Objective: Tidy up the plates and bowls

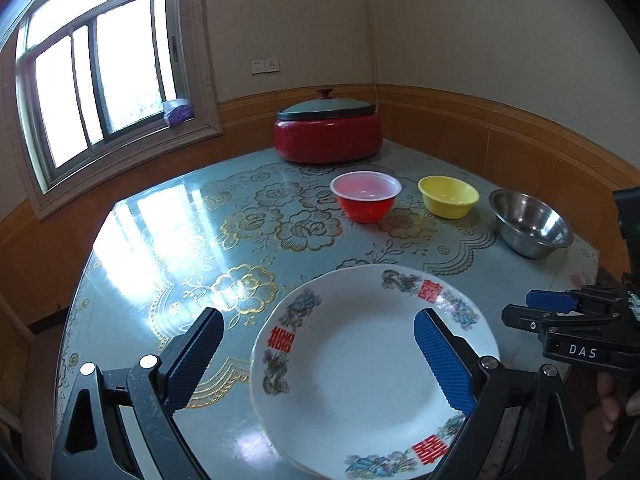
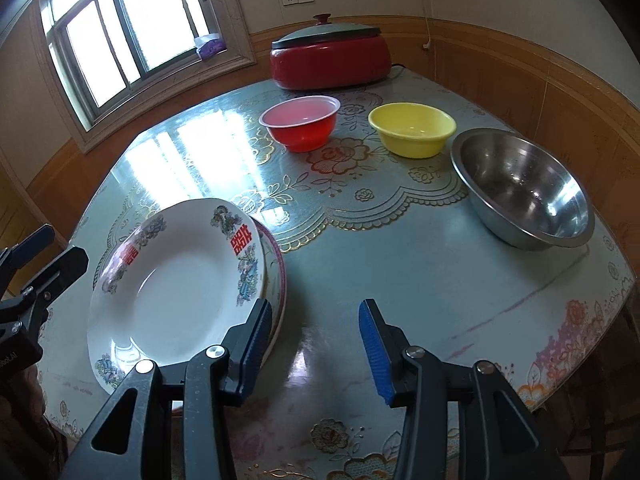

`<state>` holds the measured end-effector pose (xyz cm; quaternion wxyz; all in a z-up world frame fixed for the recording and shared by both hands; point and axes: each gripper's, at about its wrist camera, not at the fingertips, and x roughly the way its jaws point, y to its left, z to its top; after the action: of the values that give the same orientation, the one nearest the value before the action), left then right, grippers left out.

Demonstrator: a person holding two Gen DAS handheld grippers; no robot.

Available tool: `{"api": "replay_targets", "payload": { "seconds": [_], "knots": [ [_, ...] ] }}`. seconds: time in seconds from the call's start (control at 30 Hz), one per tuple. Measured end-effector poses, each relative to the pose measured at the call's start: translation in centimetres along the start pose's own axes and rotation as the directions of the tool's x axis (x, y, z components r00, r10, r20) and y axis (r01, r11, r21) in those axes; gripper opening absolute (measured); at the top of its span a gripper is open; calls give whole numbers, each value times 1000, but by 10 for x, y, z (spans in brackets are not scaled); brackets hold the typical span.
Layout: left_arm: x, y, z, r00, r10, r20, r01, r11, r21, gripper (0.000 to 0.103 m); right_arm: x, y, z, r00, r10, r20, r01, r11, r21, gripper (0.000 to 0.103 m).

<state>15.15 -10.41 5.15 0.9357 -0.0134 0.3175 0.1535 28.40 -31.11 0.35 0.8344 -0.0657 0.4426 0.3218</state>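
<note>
The white plate [image 2: 172,292], patterned with red characters and blue-green flowers around its rim, sat on top of a second, pink-rimmed plate [image 2: 276,280] near the front left of the desk [image 2: 400,272], seen from your right wrist view. The desk carried a glossy blue-green cover printed with gold flowers. Your right hand-held gripper [image 2: 316,344] hung just above the desk with its blue-padded jaws partly apart and nothing between them; its left finger [image 2: 256,340] stood just beside the plates' right edge, though you could not tell whether it touched them. Your left hand-held gripper [image 1: 320,364] pointed down at the same white plate [image 1: 360,380], its jaws spread wide; one blue pad [image 1: 444,364] stood over the plate's bowl and the other [image 1: 196,360] lay off to its left over the desk, so neither pressed on the rim. Further back on the desk three bowls stood in a row, apart from one another: a red plastic bowl [image 2: 302,122] with a pale rim on the left, a yellow bowl [image 2: 412,128] in the middle, and a larger steel bowl [image 2: 524,188] at the right near the desk's edge. Behind them, against the wall, rested a red cooker [image 2: 330,58] with a grey-green lid and a red knob. A window [image 2: 116,28] let bright light fall across the desk's left side.
</note>
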Motion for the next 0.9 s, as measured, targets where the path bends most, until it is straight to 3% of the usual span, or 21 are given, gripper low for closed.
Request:
{"api": "replay_targets", "payload": {
  "seconds": [0.37, 0.67, 0.9],
  "knots": [
    [28, -91, 28, 992, -128, -13, 129, 983, 129, 97, -21, -72, 30, 993, -85, 86, 81, 996, 47, 46],
    [63, -186, 52, 974, -222, -48, 227, 955, 192, 97, -29, -169, 70, 983, -128, 131, 114, 988, 108, 46],
    [93, -244, 66, 967, -243, -76, 254, 943, 215, 97, -17, -248, 90, 984, -137, 111, 114, 975, 191, 46]
  ]
}}
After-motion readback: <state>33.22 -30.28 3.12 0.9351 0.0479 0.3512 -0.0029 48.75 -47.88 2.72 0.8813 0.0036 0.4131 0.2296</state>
